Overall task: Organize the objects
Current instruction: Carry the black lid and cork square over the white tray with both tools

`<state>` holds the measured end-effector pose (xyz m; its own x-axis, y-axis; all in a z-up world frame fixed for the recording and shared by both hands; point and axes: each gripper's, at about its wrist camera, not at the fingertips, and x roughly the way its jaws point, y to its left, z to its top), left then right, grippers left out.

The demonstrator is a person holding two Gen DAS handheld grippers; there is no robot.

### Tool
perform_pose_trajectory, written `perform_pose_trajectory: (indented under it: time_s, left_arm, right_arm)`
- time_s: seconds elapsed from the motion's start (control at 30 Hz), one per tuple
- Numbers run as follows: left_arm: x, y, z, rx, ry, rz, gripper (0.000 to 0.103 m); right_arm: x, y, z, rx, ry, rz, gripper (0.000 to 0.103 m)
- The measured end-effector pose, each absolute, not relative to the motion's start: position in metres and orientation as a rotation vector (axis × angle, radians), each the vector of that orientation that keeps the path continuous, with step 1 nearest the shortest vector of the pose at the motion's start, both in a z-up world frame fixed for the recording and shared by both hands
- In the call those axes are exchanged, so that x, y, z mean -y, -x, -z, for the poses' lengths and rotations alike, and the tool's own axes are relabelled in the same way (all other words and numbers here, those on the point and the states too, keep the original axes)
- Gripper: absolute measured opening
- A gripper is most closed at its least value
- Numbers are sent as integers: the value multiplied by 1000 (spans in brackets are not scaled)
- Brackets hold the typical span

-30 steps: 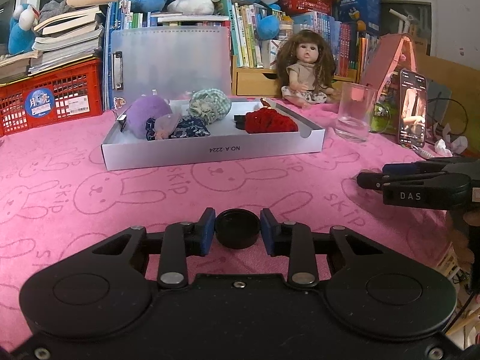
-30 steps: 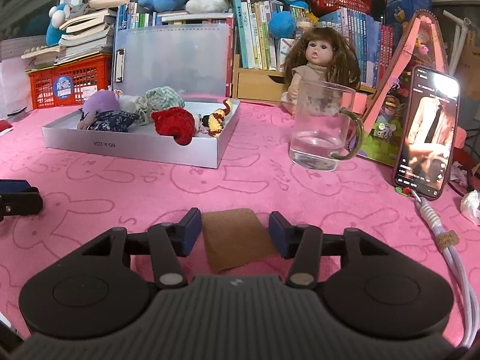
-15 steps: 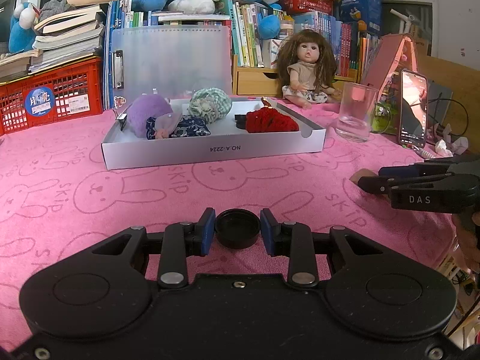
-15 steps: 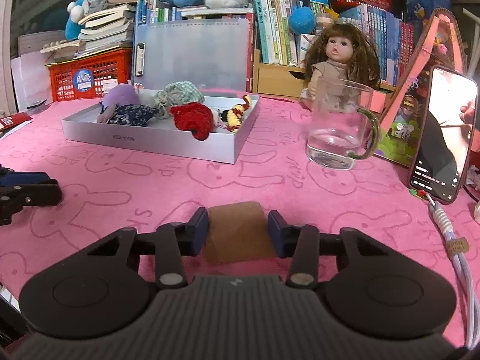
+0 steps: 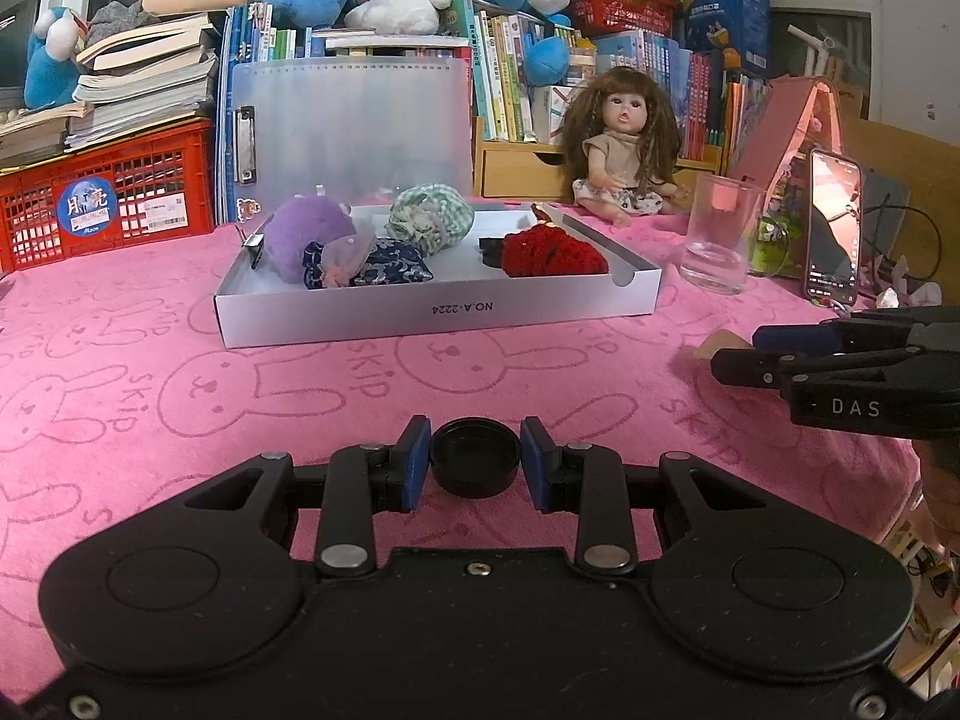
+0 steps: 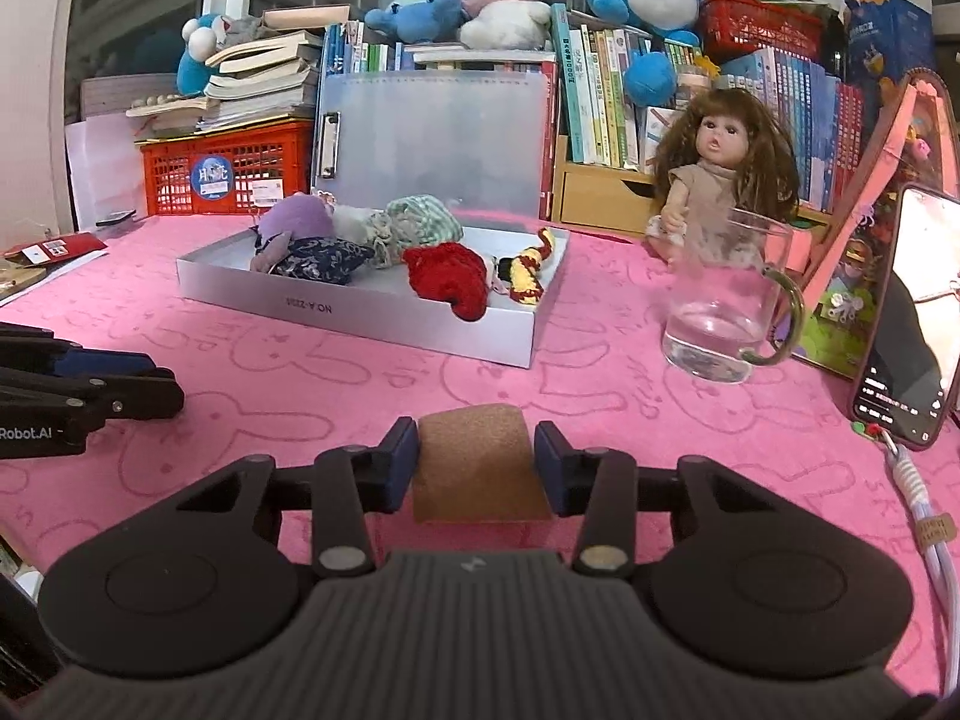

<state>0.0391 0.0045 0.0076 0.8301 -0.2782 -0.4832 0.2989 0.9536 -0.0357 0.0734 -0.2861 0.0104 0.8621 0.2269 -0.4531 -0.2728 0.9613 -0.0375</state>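
Observation:
My left gripper (image 5: 475, 461) is shut on a small round black lid (image 5: 475, 457), held low over the pink cloth. My right gripper (image 6: 475, 459) is shut on a brown cork coaster (image 6: 478, 468), also low over the cloth. A shallow white box (image 5: 432, 312) ahead holds a purple plush, a blue patterned pouch, a green checked pouch and a red knitted piece (image 5: 552, 253). The box also shows in the right wrist view (image 6: 360, 307). The right gripper appears at the right edge of the left wrist view (image 5: 840, 372); the left gripper appears at the left edge of the right wrist view (image 6: 78, 390).
A glass mug (image 6: 720, 312) with a little water stands right of the box, a doll (image 6: 720, 180) sits behind it. A phone (image 6: 912, 324) leans at far right with a cable. A red crate (image 5: 108, 198), clear folder, books and plush toys line the back.
The right gripper has shifted left with the coaster, nearer the box and the left gripper. The left gripper has stayed nearly still with the lid.

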Motion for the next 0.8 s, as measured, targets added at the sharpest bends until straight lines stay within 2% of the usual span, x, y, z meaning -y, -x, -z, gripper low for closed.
perform_pose_trajectory:
  time_s: [0.8]
  left_arm:
    - [-12,-70,-29,-478,-18,268,31]
  right_arm:
    - [283,-98,-18,-506,18,-265,49]
